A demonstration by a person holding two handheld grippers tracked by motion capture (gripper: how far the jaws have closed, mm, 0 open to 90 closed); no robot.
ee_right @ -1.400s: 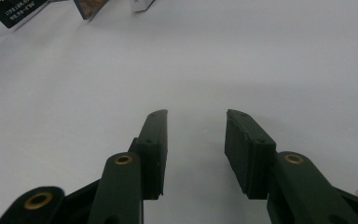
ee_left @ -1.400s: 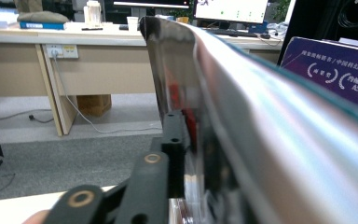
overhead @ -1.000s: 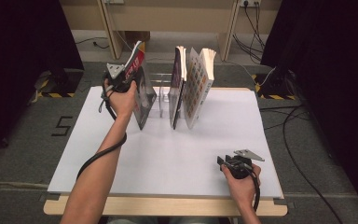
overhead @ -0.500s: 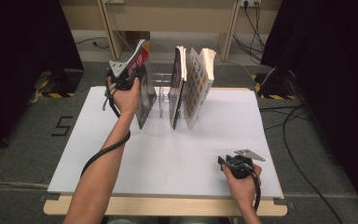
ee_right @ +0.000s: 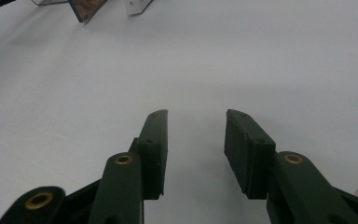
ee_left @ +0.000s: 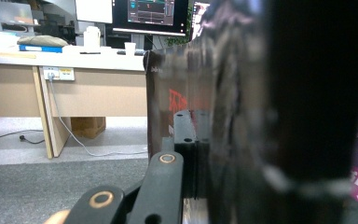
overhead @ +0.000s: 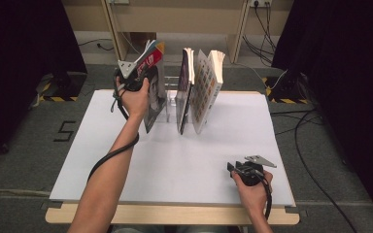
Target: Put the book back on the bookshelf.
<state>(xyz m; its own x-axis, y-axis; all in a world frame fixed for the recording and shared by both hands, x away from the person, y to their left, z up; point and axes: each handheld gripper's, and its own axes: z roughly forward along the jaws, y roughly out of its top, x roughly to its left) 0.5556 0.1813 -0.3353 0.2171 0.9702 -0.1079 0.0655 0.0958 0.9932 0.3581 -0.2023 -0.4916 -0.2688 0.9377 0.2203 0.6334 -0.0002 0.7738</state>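
down at the lower right of the high view, the right gripper (overhead: 233, 170) sits low over the white table (overhead: 184, 160), held by the right hand (overhead: 252, 187); in the right gripper view its two black jaws stand spread with bare white surface between them, pinching nothing

up the left side of the high view, the forearm reaches to the left hand (overhead: 135, 99) and the left gripper (overhead: 143, 73) at upper centre-left, its cable looping down along the arm; it is pressed onto a dark magazine (overhead: 154, 92) standing tilted at the left end of a clear rack (overhead: 171, 99); in the left gripper view a jaw lies flat against the dark glossy cover (ee_left: 168, 107), clamped on it

just right of that, two more books (overhead: 199, 87) stand upright in the rack, leaning together

beyond the table edge, a wooden desk (overhead: 175, 19) and cables on the grey floor
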